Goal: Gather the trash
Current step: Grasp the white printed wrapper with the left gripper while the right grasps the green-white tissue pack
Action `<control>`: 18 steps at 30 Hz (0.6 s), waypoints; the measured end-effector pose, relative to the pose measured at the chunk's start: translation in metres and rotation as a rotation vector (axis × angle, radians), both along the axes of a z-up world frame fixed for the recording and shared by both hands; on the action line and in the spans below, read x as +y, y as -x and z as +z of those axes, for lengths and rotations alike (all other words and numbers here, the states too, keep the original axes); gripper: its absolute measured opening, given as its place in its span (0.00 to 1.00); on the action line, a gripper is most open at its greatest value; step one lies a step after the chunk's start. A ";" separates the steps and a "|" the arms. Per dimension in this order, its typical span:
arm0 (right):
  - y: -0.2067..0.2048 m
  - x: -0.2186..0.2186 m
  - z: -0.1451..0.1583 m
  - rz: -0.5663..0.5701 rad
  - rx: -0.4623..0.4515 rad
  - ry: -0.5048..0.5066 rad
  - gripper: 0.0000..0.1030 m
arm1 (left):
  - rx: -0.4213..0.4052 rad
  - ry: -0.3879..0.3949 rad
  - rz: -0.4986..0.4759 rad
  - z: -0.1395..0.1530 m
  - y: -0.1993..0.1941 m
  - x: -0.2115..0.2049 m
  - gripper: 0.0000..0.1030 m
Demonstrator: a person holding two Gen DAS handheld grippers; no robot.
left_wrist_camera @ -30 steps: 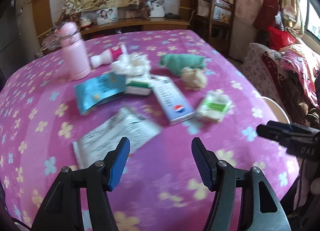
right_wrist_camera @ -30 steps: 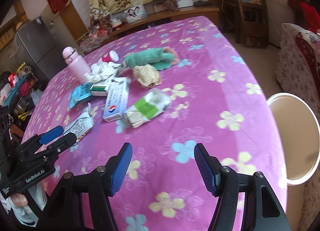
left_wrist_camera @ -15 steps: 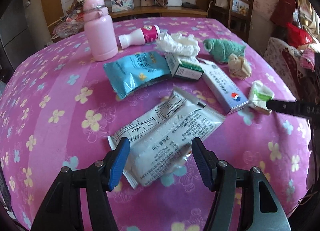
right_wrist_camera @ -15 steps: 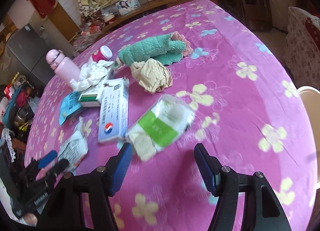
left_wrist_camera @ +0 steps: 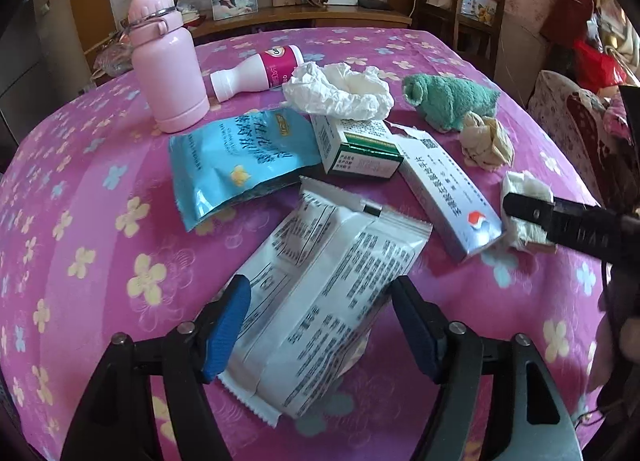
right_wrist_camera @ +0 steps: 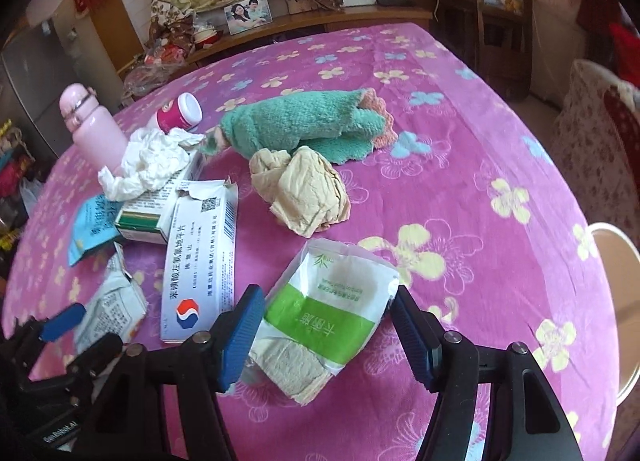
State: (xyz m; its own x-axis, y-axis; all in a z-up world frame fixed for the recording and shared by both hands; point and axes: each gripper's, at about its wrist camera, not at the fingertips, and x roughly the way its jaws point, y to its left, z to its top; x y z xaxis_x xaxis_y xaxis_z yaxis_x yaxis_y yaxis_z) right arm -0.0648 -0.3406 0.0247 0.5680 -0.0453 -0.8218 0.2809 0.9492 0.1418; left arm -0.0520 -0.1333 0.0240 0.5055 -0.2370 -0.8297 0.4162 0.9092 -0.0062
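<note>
A white printed wrapper (left_wrist_camera: 320, 293) lies on the magenta flowered tablecloth (left_wrist_camera: 100, 261), between the blue pads of my left gripper (left_wrist_camera: 322, 325). Its jaws are opening and the pads do not press on the wrapper. In the right wrist view a green and white tissue pack (right_wrist_camera: 332, 301) lies between the fingers of my right gripper (right_wrist_camera: 328, 337), which stands open around it without squeezing. The left wrist view shows the right gripper (left_wrist_camera: 560, 217) over that pack (left_wrist_camera: 524, 189) at the right edge.
Behind lie a blue pouch (left_wrist_camera: 236, 157), a green and white box (left_wrist_camera: 356, 145), a long medicine box (left_wrist_camera: 448, 189), crumpled white tissue (left_wrist_camera: 340, 89), beige crumpled paper (left_wrist_camera: 486, 141), a green towel (left_wrist_camera: 452, 101), a pink flask (left_wrist_camera: 168, 61) and a small bottle (left_wrist_camera: 260, 69). A round white rim (right_wrist_camera: 616, 301) stands beyond the table's right edge.
Both grippers came forward and down over the table. The white wrapper now sits between the left fingers, the tissue pack between the right. The left jaws stand wider.
</note>
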 end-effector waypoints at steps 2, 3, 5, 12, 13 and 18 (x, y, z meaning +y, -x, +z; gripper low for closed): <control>-0.001 0.003 -0.001 0.015 -0.004 0.027 0.67 | 0.002 -0.015 0.002 -0.001 -0.002 -0.004 0.73; 0.000 0.003 -0.001 0.024 -0.008 0.033 0.67 | 0.001 -0.018 0.001 -0.001 -0.001 -0.005 0.73; 0.005 0.003 0.000 0.041 -0.021 0.034 0.55 | 0.000 -0.011 -0.002 0.000 0.001 -0.003 0.66; 0.033 -0.012 0.012 0.077 -0.064 -0.027 0.25 | -0.005 0.048 -0.043 0.013 0.023 0.008 0.34; 0.040 -0.014 0.014 0.083 -0.073 -0.036 0.24 | -0.009 0.053 -0.042 0.016 0.027 0.009 0.33; 0.072 -0.020 0.028 0.107 -0.115 -0.076 0.22 | -0.017 0.098 -0.048 0.032 0.048 0.004 0.30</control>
State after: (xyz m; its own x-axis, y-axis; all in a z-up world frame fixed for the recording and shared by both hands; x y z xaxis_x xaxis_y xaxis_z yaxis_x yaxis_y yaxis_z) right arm -0.1365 -0.3606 0.0523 0.6569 0.0805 -0.7497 0.1565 0.9581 0.2400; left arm -0.1003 -0.1296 0.0556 0.5054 -0.3408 -0.7927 0.4605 0.8835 -0.0863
